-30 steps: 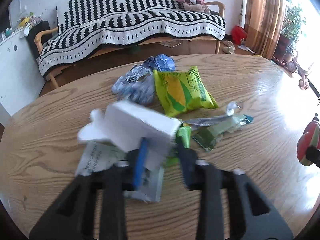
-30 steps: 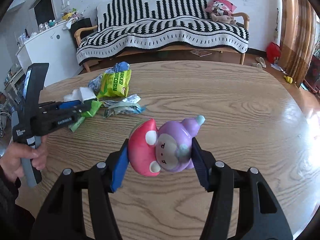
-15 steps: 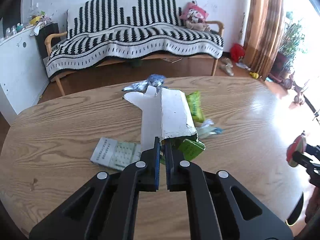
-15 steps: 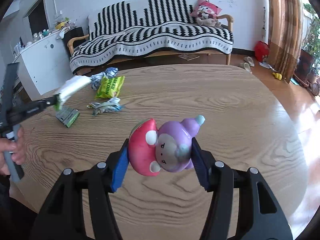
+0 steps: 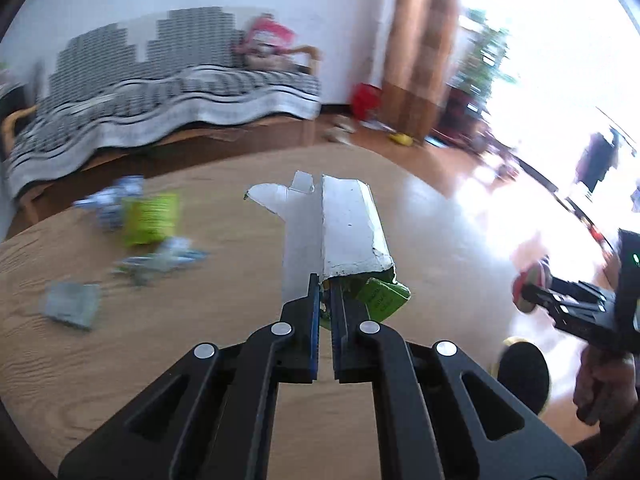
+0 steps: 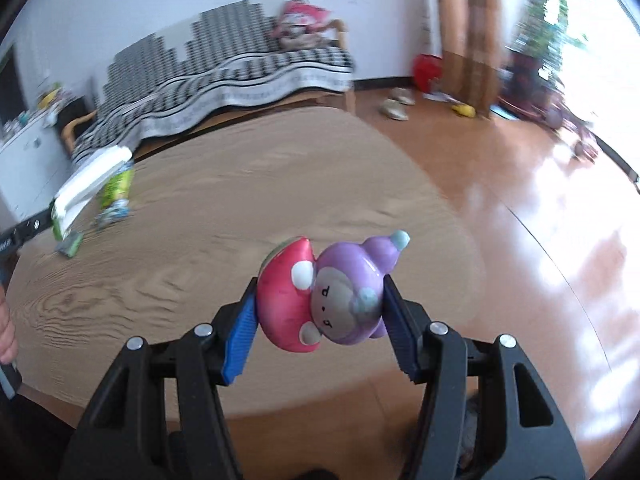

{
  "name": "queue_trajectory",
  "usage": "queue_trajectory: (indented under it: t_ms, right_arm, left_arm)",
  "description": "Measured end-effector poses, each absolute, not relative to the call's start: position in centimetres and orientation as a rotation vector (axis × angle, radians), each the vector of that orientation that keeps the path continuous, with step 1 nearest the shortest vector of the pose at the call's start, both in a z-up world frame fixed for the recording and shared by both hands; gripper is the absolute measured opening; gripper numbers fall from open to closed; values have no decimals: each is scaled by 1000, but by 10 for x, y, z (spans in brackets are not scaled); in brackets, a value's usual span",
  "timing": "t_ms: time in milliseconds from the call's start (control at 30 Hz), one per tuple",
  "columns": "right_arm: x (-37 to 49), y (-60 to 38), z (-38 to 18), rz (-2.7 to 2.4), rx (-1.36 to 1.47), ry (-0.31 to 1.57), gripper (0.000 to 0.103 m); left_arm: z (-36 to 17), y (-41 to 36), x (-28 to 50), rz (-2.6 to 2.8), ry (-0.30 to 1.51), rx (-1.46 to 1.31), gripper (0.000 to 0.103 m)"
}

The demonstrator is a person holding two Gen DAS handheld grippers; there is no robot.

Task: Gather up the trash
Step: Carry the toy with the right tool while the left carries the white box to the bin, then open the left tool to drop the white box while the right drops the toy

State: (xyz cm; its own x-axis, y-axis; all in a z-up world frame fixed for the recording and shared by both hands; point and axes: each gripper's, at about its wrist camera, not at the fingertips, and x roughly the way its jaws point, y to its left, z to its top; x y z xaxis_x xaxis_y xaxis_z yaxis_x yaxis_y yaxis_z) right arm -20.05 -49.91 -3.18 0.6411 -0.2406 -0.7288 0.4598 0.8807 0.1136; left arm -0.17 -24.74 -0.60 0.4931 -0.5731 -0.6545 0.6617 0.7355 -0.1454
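My left gripper (image 5: 325, 292) is shut on a flattened white carton (image 5: 340, 228), with a green wrapper (image 5: 382, 296) pinched beside it, lifted above the round wooden table (image 5: 160, 340). More trash lies on the table at left: a green snack bag (image 5: 150, 218), a crumpled foil wrapper (image 5: 158, 260), a bluish bag (image 5: 116, 200) and a small grey-green packet (image 5: 72, 304). My right gripper (image 6: 320, 304) is shut on a red and purple mushroom toy (image 6: 328, 292), held over the table's near right edge. The carton (image 6: 86, 184) shows at far left in the right wrist view.
A striped sofa (image 5: 160, 96) with a plush toy stands behind the table. Past the table's right edge is glossy wood floor (image 6: 540, 220) with slippers, a red object, curtains and plants. A person's hand (image 5: 604, 384) holds the right gripper. A white cabinet (image 6: 24, 160) stands at left.
The left gripper closed on the white carton and green wrapper, lifted them off the table and swung right. The right gripper, still holding the toy, also swung right toward the table's edge.
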Motion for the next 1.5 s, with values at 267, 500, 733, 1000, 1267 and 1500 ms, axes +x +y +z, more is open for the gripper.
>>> queue_trajectory:
  t_ms: [267,500,733,1000,1267,1500]
  right_arm:
    - [-314,-582,-52,-669,482,759,58]
    - [-386,-617,-86,-860,591,808,58]
    - [-416,-636,-117,-926,659,865,58]
    - [-431,-647,-128,-949,682,874,58]
    - [-438,-657,-137,-946,722,896,58]
    - [-426,-656,-139,-929,704,922,59]
  left_arm:
    - [-35,-381,-97,-1070,794,251,4]
    - [-100,-478,-175,-1281,919,372,4]
    - [-165,-544,-220,-1393,1062,442,4]
    - [-197,-575,-241,-1451,1115,534,6]
    - [-202,-575,-252,-1442,1088,586,67]
    - [-175,-564,-243,-1442,1057,534,68]
